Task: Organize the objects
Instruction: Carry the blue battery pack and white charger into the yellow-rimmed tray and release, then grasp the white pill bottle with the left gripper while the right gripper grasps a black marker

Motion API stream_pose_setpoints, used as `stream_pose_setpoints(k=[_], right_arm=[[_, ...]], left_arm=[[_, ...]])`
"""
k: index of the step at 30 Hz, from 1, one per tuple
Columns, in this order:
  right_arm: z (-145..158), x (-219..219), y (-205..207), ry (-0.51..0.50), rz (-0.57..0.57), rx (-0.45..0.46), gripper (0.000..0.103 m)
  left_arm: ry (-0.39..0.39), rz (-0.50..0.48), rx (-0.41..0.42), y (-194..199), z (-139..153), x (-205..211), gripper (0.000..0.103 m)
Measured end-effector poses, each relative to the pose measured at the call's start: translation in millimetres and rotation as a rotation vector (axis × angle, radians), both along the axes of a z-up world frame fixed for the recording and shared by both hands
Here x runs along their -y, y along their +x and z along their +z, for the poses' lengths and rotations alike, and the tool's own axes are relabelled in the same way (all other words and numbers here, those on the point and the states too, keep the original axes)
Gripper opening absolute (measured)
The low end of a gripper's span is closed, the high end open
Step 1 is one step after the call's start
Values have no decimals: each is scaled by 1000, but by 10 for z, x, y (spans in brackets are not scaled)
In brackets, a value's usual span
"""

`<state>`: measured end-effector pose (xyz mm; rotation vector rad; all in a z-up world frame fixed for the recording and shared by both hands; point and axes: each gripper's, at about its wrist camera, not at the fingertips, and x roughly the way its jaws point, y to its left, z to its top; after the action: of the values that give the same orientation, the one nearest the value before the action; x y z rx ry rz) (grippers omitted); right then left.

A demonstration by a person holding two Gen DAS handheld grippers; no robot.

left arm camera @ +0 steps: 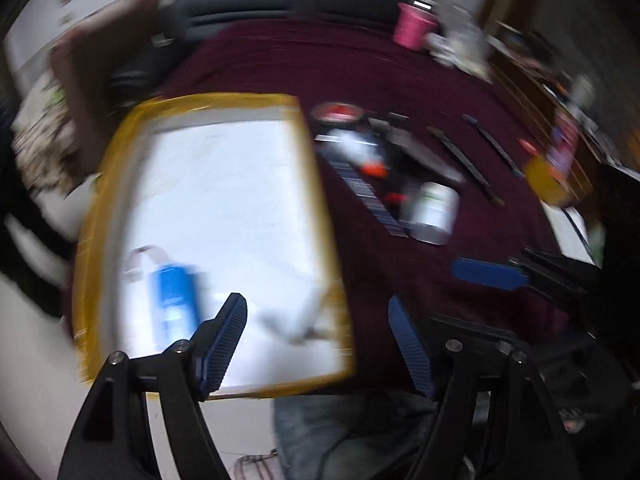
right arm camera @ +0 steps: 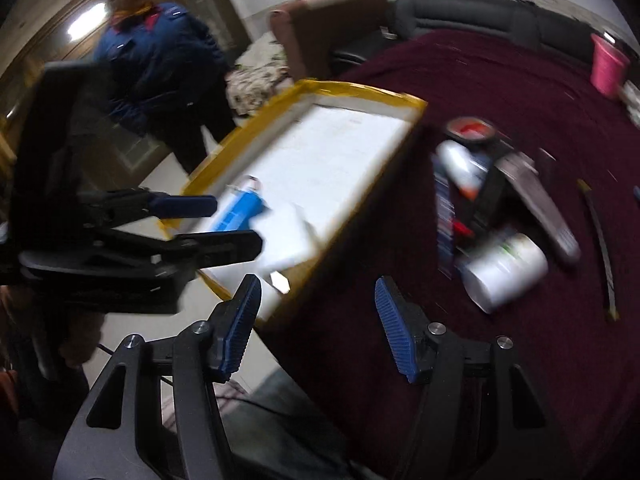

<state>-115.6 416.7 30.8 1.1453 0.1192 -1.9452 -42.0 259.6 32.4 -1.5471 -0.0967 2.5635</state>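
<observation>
The left gripper [left arm camera: 318,344] hangs with its jaws spread wide and nothing between them, its left finger over the near end of the white tray [left arm camera: 224,208] and its right finger over the maroon cloth [left arm camera: 320,64]. The right gripper [right arm camera: 318,328] is likewise spread apart and empty, above the tray's near corner.

Inside the tray [right arm camera: 328,152], edged in yellow tape, lies a blue-and-white tube [left arm camera: 172,296]. In the left wrist view its long axis runs roughly from 11 to 5 o'clock, the white capped end toward 11. In the right wrist view the same tube [right arm camera: 240,208] runs from 1 to 7 o'clock, close to the left gripper's fingertips. A crumpled white piece [left arm camera: 296,312] sits just beside it at 3 o'clock.

At 3 o'clock from the tray, on the cloth, a loose cluster lies blurred: a white jar [right arm camera: 504,272] on its side, a dark remote [right arm camera: 540,204], a white bottle [right arm camera: 456,164], a red-topped round tin [right arm camera: 472,128], and two thin dark sticks [left arm camera: 460,156] slanting from 11 to 5.

The cloth covers a wide surface. A pink cup [left arm camera: 412,24] stands at its far edge, at 1 o'clock. Beyond are a dark sofa [right arm camera: 460,12] and a brown chair [right arm camera: 320,24]. A person in a blue jacket [right arm camera: 156,60] stands at 10 o'clock in the right wrist view.
</observation>
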Motion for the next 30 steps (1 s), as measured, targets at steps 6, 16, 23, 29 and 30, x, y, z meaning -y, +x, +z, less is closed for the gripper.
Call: stream_pose_setpoints(k=[6, 16, 23, 29, 30], right_arm=[[-119, -695, -42, 22, -139, 49, 60], [-259, -1287, -263, 37, -324, 79, 60], [-384, -1181, -512, -6, -347, 125, 60], [-314, -1187, -742, 35, -410, 54, 60], [-268, -1261, -819, 41, -440, 38, 60]], left_arm=[[14, -142, 26, -120, -45, -542, 73], [83, -141, 68, -298, -237, -751, 73], [132, -113, 51, -346, -170, -575, 73], [155, -158, 35, -564, -223, -766, 73], [148, -169, 37, -611, -254, -815, 72]])
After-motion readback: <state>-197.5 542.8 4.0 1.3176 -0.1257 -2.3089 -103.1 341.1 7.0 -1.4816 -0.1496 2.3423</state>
